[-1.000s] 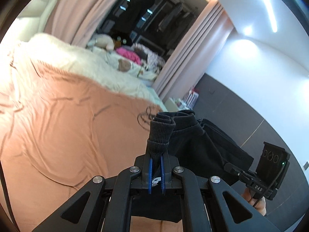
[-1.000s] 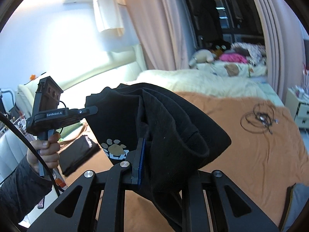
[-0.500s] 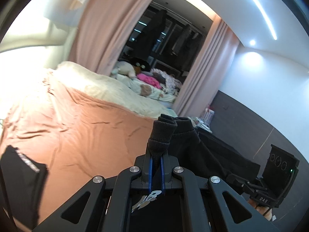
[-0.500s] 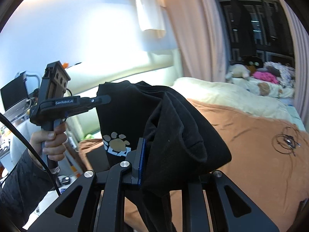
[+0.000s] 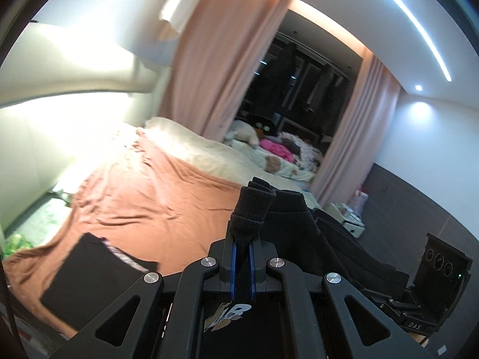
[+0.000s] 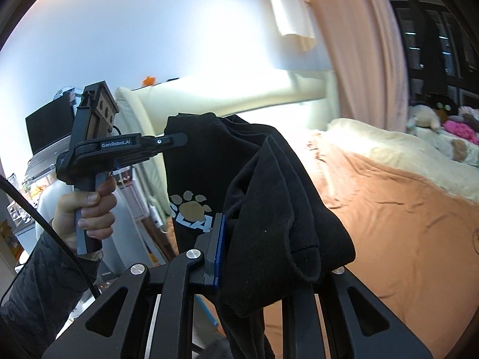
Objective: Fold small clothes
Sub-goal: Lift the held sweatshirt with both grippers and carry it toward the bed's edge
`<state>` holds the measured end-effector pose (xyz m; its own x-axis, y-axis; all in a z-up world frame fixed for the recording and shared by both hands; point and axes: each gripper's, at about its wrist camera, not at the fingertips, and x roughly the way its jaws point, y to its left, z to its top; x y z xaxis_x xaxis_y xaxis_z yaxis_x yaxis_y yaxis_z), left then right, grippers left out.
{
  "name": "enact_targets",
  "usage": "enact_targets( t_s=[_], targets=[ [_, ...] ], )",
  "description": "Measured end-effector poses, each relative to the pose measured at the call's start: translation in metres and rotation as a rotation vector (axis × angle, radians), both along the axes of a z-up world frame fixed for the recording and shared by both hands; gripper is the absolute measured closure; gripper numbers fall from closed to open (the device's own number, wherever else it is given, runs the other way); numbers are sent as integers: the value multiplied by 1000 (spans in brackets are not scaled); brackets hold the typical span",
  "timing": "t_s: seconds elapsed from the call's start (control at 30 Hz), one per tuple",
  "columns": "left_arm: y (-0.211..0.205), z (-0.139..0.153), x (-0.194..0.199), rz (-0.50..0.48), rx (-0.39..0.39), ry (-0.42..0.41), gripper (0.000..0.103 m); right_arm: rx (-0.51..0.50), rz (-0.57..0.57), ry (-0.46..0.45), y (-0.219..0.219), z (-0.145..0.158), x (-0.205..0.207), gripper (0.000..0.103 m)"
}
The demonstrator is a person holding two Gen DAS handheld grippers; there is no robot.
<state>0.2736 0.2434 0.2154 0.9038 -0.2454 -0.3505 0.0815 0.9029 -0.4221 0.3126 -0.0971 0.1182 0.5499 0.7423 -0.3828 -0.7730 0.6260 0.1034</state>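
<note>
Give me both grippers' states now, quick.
Left gripper: shut on the black sweatshirt.
Right gripper: shut on the same sweatshirt.

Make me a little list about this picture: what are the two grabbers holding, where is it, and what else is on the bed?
held thing: black sweatshirt with a paw print
left gripper: shut on a ribbed cuff of the sweatshirt
right gripper: shut on a bunched fold of the sweatshirt
where: sweatshirt hangs in the air between the grippers, above the bed
bed cover: orange sheet, wrinkled
already on bed: a dark folded garment near the edge
far end: cream blanket, stuffed toys
</note>
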Motion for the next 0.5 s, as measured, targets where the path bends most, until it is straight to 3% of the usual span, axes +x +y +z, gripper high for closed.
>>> enact_targets(
  t_s=[0.5],
  targets=[
    [145, -36, -30, 178, 9, 26, 97, -24, 168, 53, 62, -29, 28, 90]
  ],
)
